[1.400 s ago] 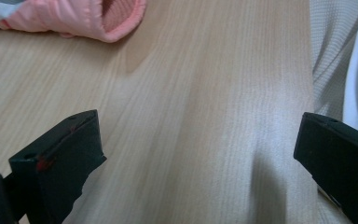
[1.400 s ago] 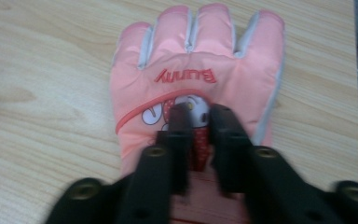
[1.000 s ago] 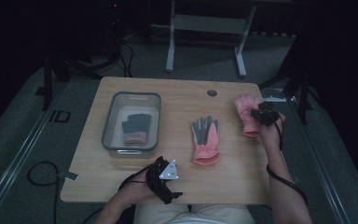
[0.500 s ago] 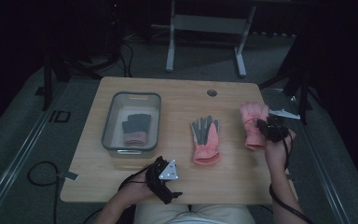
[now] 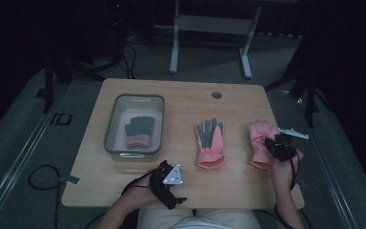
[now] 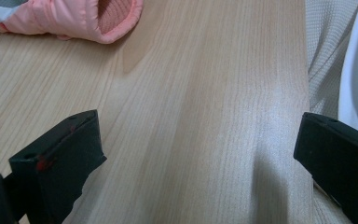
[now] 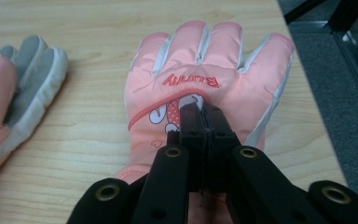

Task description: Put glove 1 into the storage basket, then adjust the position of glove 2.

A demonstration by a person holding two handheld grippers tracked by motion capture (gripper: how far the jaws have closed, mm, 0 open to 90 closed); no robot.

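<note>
A pink glove (image 5: 259,143) with "Bunny" lettering (image 7: 191,81) lies back-up near the table's right edge. My right gripper (image 7: 200,109) (image 5: 272,143) is shut, pinching the fabric on the glove's back, and comes in from the cuff side. A second pink glove (image 5: 209,143) (image 7: 14,93) lies palm-up, grey side showing, at the table's middle. Its cuff (image 6: 74,18) shows at the top of the left gripper view. My left gripper (image 5: 170,188) (image 6: 196,140) rests open at the table's front edge, bare wood between its jaws.
A clear bin (image 5: 109,133) stands on the left half of the table with a grey and pink glove (image 5: 138,131) inside. A round hole (image 5: 216,94) sits near the far edge. The table's right edge (image 7: 307,116) runs close beside the held glove.
My right gripper has pulled the pink glove toward the person and slightly right, away from the table's far right. The left gripper has stayed put.
</note>
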